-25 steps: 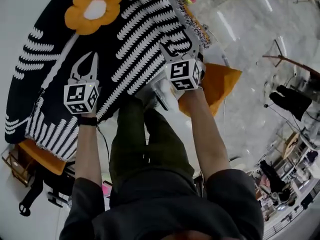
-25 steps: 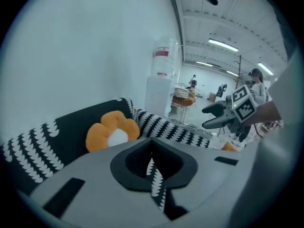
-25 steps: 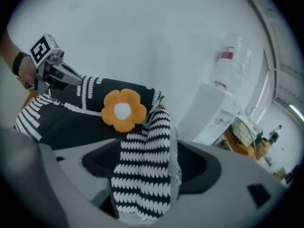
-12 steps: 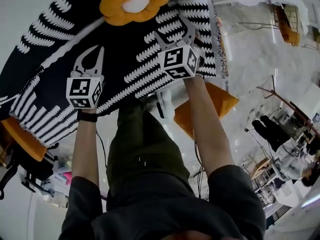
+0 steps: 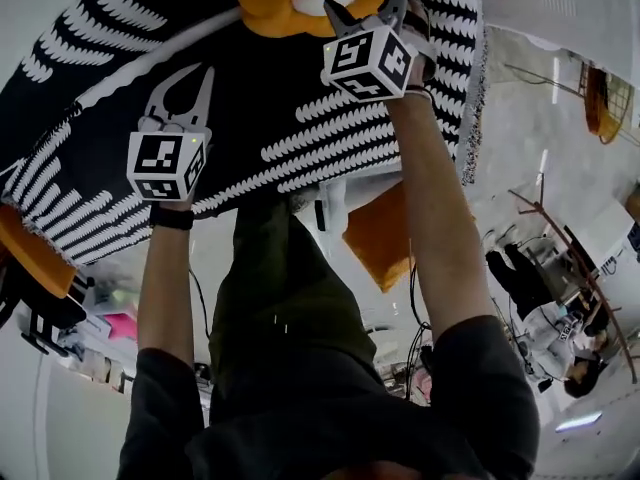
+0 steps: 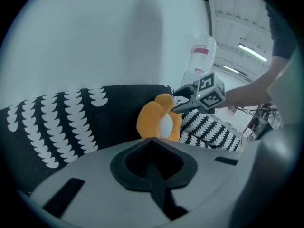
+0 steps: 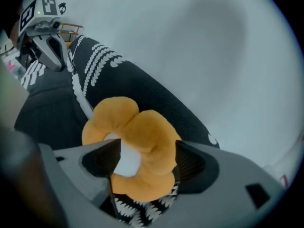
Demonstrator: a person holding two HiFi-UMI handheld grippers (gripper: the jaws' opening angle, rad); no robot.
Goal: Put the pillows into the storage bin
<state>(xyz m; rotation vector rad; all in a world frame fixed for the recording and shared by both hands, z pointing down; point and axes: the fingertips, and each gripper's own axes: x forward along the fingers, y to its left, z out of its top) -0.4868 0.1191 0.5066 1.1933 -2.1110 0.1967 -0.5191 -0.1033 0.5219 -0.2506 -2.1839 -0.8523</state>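
An orange flower pillow with a white centre lies flat on a black throw patterned with white scalloped stripes. The right gripper is at the flower pillow. Its jaws stand wide apart, one on each side of the flower. The white centre is just beside one pad and an orange petal just beside the other. Whether either pad presses into the plush cannot be told.

The left gripper hovers over the throw, well to the left of the flower pillow in the head view and nearer the person. Its jaws are closed together with nothing between them. In the left gripper view the flower pillow shows ahead of their tips, with the right gripper at its far side.

A plain orange pillow lies well apart from the flower pillow, past the throw's near edge and beside the person's leg. A second orange pillow shows past that same edge, far to the left of the flower pillow.
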